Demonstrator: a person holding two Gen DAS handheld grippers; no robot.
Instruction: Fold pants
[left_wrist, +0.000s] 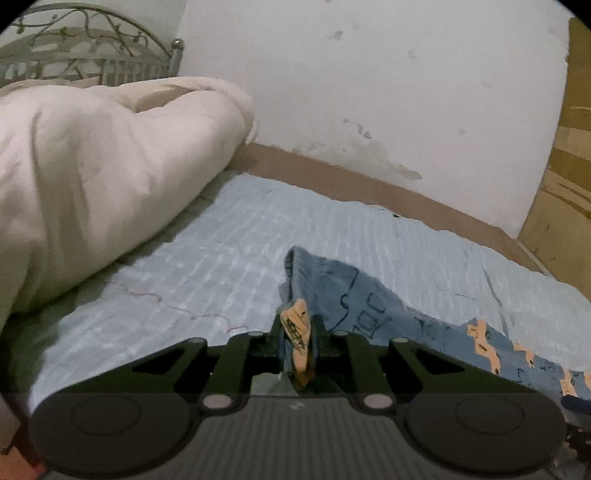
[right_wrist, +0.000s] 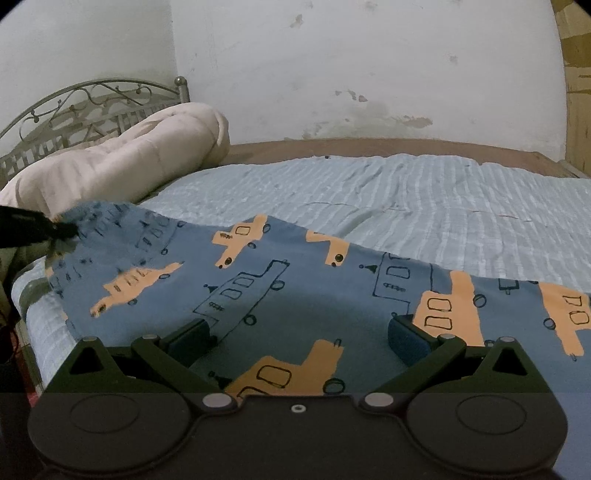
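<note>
On the bed (right_wrist: 424, 192), the pants (right_wrist: 280, 295) stretch left to right along the near edge. The left claw (left_wrist: 297, 332) is clamped on their left end; the right claw (right_wrist: 299, 336), jaws apart, hovers directly over their middle, holding nothing.

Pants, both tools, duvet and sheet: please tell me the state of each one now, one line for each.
Pants: spread on the bed, one edge lifted by the left tool.
Left tool: shut on the pants edge.
Right tool: open, fingers wide apart over the pants, gripping nothing.
Duvet: rolled up in a heap near the headboard.
Sheet: laid over the mattress, slightly wrinkled.
</note>
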